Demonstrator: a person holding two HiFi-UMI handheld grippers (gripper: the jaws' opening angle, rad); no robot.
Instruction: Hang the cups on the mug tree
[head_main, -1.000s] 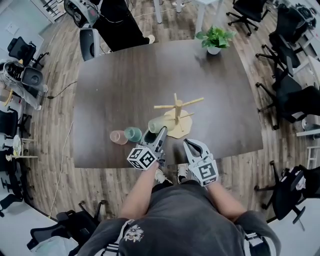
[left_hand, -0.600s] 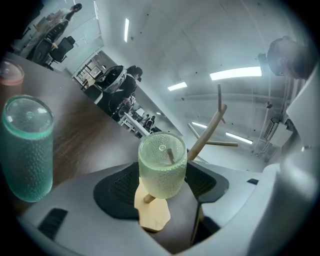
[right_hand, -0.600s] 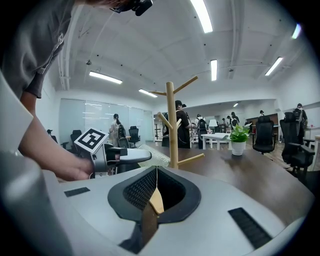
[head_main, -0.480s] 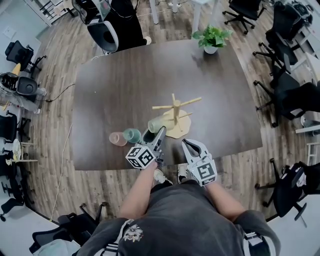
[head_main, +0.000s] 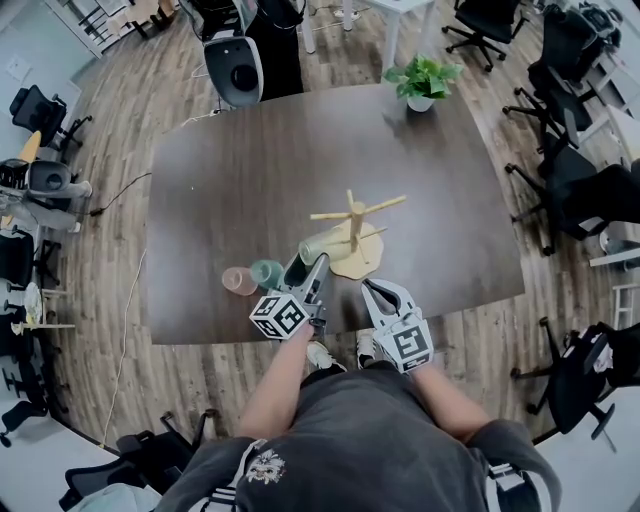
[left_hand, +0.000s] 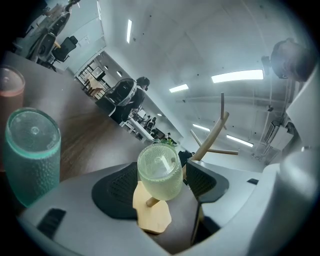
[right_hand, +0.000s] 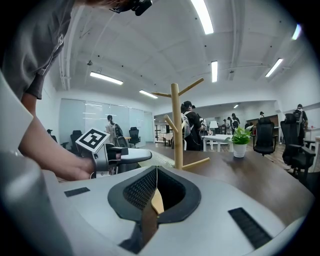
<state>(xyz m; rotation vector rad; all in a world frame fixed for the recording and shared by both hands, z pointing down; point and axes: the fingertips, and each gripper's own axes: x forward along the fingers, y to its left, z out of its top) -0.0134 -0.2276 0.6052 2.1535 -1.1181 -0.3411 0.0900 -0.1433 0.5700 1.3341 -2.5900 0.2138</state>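
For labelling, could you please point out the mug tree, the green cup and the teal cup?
mug tree (head_main: 353, 225), head view, upright post.
green cup (left_hand: 159, 165), left gripper view, round base.
teal cup (head_main: 266, 272), head view, top face.

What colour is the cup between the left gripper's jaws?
The cup is pale green and dimpled; the left gripper view shows it best.

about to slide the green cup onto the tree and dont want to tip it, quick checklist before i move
1. Left gripper grips green cup: ok, jaws on both its sides.
2. Cup's mouth toward tree: ok, its bottom faces the left gripper view.
3. Cup seated on a peg: cannot tell.
4. Tree upright on table: ok.
5. Right gripper free: ok, shut, empty.
6. Teal cup, pink cup on table: ok.
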